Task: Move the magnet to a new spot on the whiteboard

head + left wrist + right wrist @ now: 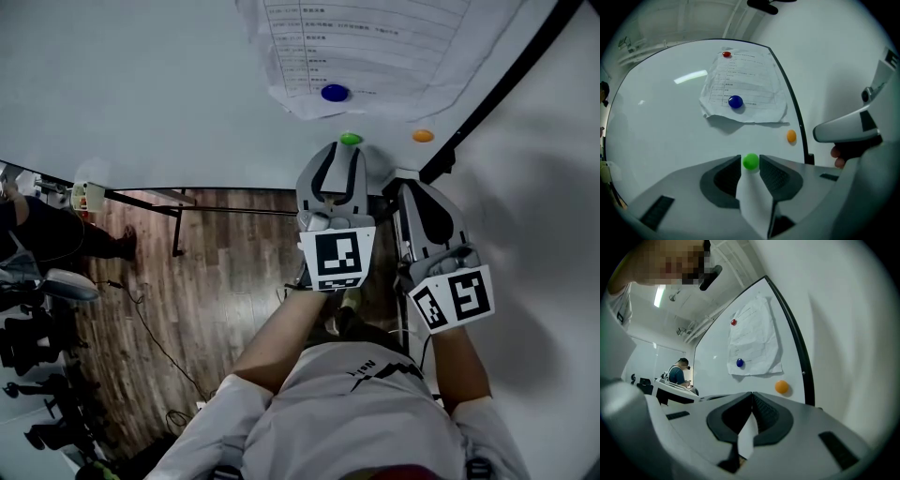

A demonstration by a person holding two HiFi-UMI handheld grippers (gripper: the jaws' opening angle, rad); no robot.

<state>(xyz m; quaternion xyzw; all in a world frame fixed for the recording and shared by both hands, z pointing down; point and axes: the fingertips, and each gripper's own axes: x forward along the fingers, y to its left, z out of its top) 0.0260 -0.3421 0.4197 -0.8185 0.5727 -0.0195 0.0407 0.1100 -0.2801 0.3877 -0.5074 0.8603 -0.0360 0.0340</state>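
Note:
A small green magnet (350, 139) (750, 161) sits on the whiteboard (141, 94) near its lower edge. My left gripper (344, 150) (750, 158) points at the board with the green magnet between its two fingertips. The jaws stand slightly apart and a thin gap shows on each side, so they are open. My right gripper (413, 187) (751, 395) hangs just to the right, below the board's corner. Its jaws meet at the tip with nothing between them.
An orange magnet (423, 136) (791, 136) sticks to the board right of the green one. A blue magnet (335, 93) and a red magnet (726, 54) pin a printed sheet (375, 47) above. The board's black frame (497, 94) runs along the right. A person (37, 234) stands at the far left.

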